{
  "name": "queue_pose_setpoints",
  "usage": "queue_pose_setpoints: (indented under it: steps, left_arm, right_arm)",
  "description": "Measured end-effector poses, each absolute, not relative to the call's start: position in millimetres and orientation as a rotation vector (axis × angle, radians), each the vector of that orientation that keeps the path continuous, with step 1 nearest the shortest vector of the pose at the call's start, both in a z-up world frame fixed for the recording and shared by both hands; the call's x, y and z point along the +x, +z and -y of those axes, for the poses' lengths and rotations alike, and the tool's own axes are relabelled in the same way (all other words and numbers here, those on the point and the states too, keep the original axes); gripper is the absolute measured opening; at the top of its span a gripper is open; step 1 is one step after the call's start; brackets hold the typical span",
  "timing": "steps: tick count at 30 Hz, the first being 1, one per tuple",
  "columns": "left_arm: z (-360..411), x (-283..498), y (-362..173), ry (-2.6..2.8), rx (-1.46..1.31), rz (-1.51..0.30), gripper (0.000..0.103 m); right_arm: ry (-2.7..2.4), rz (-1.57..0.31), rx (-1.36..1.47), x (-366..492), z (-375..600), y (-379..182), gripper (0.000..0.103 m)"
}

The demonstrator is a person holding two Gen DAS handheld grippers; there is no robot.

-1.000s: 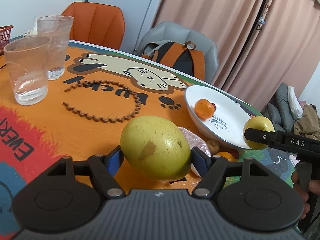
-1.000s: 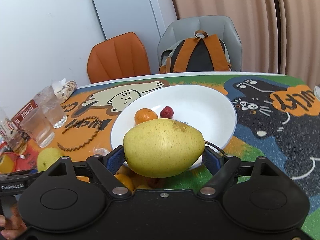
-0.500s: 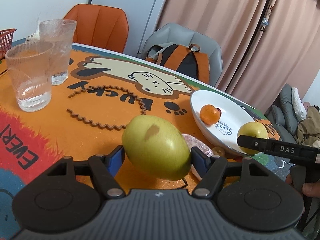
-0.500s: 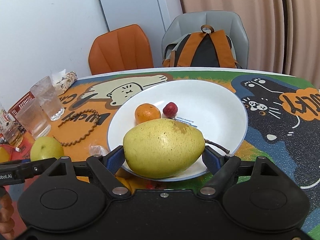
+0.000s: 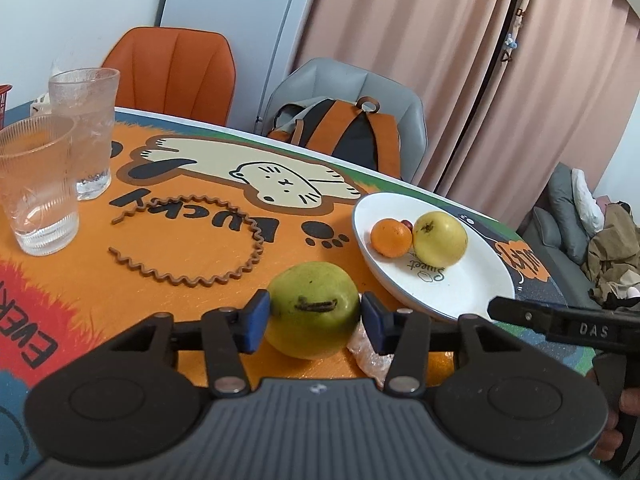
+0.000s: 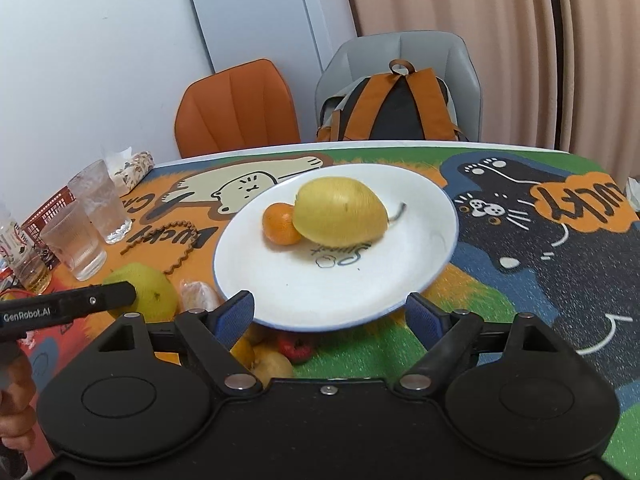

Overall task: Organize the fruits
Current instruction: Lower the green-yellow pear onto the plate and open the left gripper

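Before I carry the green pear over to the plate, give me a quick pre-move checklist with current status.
1. Left gripper shut on the green pear: ok.
2. Right gripper open with nothing between its fingers: ok.
3. Yellow pear lying on the plate, against the orange: ok.
4. Bare plate area in front of those fruits for another pear: ok.
5. Right gripper clear of the drop spot: not ok, it hangs at the plate's near rim.
6. Loose fruits under the plate's near edge: cannot tell how many.
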State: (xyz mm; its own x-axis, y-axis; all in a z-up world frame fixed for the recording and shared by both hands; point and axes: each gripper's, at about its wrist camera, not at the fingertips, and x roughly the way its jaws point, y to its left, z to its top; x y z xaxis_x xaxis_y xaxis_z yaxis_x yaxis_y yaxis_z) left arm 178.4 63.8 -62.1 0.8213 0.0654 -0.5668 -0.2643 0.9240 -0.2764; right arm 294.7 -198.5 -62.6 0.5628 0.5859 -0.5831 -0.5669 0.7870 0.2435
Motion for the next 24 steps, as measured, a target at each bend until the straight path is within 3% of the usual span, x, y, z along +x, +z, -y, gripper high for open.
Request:
queue_pose_setpoints:
  steps: [9, 11, 19, 24]
  left_arm:
    - [-63.1, 186.1, -66.2, 0.167, -0.345, -0.579, 0.051]
    - [-63.2, 191.4, -71.0, 0.159, -0.359, -0.606, 0.058]
    - [-57.2, 205.8, -80.6, 0.169, -0.340, -0.616, 0.065]
    - [-54.4, 207.9, -83.4, 0.186, -0.326, -0.622, 0.065]
  right_arm:
    - [0.676, -0.682, 0.053, 289.3, 210.1, -55.6, 0.085]
    - [0.672, -0.682, 0.055, 289.1, 213.2, -55.1, 0.085]
    - [0.633, -0.690, 0.069, 289.9, 230.3, -59.6, 0.085]
    - [0.620, -0.692, 0.073, 289.1, 237.1, -61.1, 0.085]
